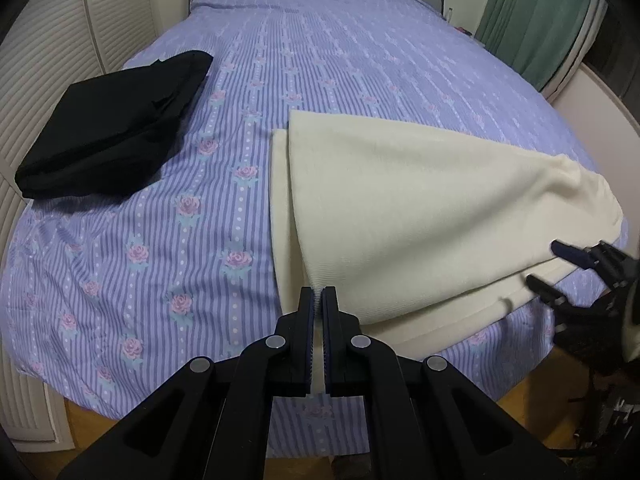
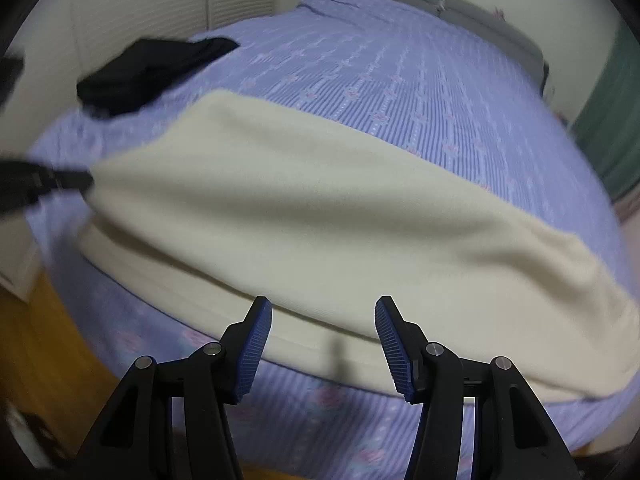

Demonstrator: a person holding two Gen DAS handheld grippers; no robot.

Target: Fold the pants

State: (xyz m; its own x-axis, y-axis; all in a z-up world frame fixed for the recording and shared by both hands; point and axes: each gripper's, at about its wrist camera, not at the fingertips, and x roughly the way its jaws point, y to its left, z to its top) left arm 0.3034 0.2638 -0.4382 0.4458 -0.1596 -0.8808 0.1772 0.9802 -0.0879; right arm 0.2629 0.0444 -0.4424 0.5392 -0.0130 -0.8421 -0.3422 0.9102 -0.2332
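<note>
Left gripper [image 1: 319,300] clamped on cream pants [image 1: 400,208] at six o'clock; right gripper [image 2: 323,320] apart, holding nothing. Could bunch crooked on the bed [image 1: 160,240] if pulled one-sided.

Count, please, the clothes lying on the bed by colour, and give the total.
Cream: 1, the cream pants, pinched at one edge by the left gripper
Black: 1, the folded black garment near the far left side of the bed
Total: 2
</note>
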